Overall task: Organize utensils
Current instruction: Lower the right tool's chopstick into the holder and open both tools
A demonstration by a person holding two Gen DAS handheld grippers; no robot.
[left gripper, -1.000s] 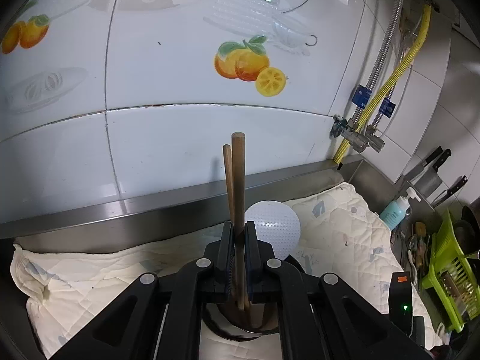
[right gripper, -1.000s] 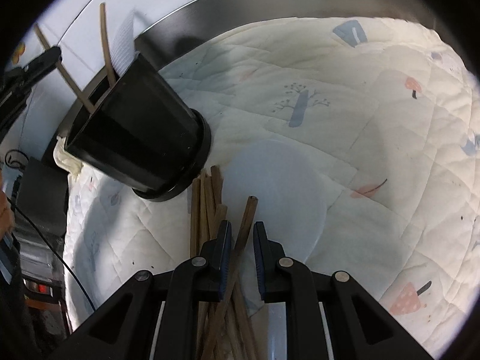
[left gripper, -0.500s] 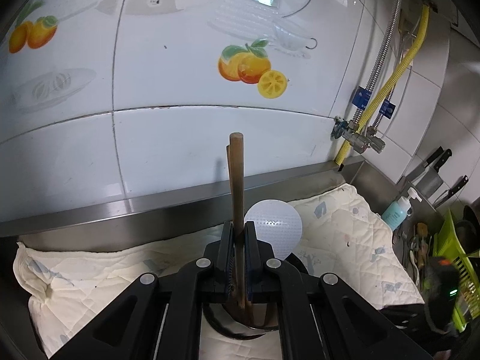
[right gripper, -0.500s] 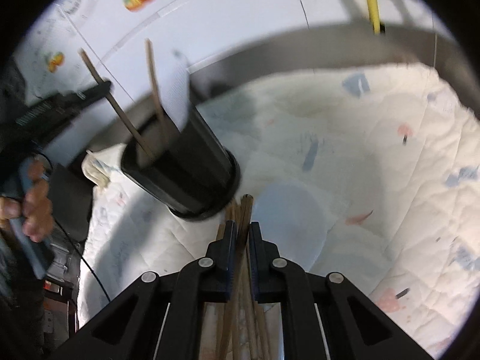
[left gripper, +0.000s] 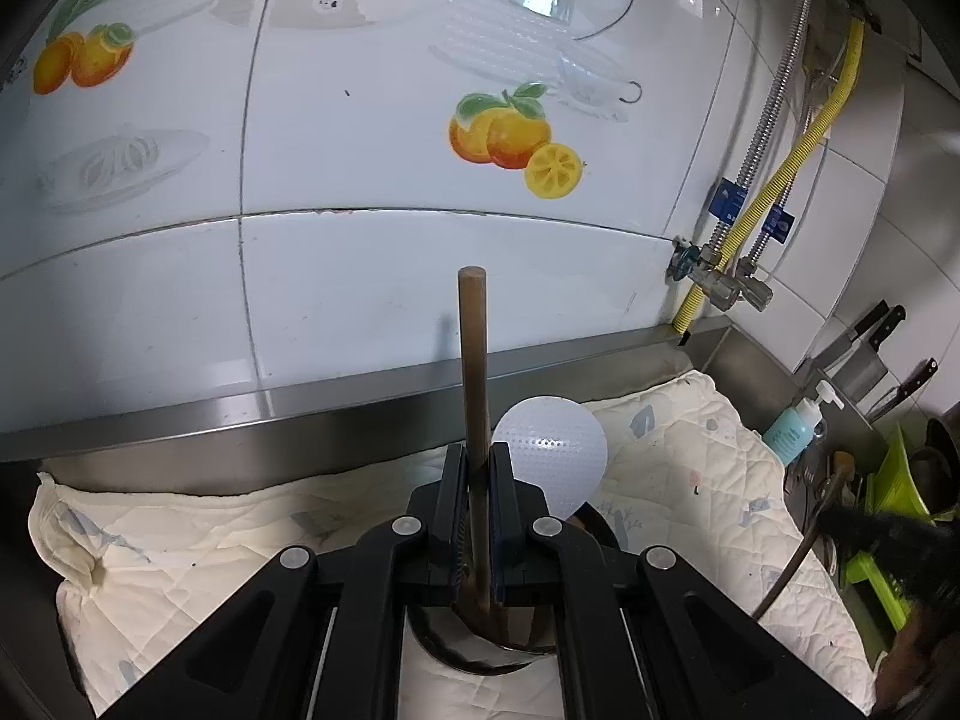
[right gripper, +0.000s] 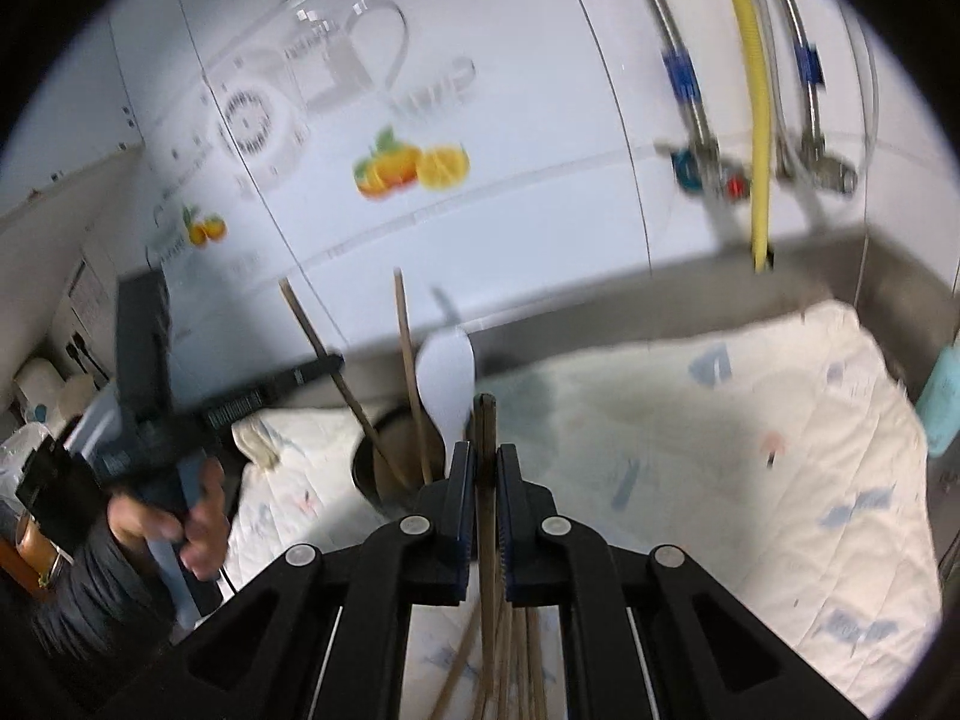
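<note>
In the left wrist view my left gripper [left gripper: 477, 462] is shut on an upright wooden chopstick [left gripper: 472, 360] whose lower end stands in the black utensil holder [left gripper: 480, 654] just below. A white rice paddle [left gripper: 549, 456] sticks up from the same holder. In the right wrist view my right gripper [right gripper: 485, 456] is shut on wooden chopsticks [right gripper: 485, 420], lifted off the quilted cloth [right gripper: 720, 450], with several sticks trailing beneath it. The holder [right gripper: 384, 480] sits ahead and to its left, with the paddle [right gripper: 447, 372] and two chopsticks in it. The left gripper [right gripper: 330, 363] grips one of them.
A tiled wall with orange decals [left gripper: 516, 138] rises behind a steel ledge [left gripper: 300, 408]. Hoses and valves [left gripper: 726, 282] hang at the right. A teal soap bottle [left gripper: 792, 426], knives and a green rack [left gripper: 888, 480] stand far right. A person's hand [right gripper: 192, 516] holds the left gripper.
My right gripper closed on the chopsticks and rose off the cloth, tilting up toward the wall. The left gripper stayed in place, shut on its chopstick.
</note>
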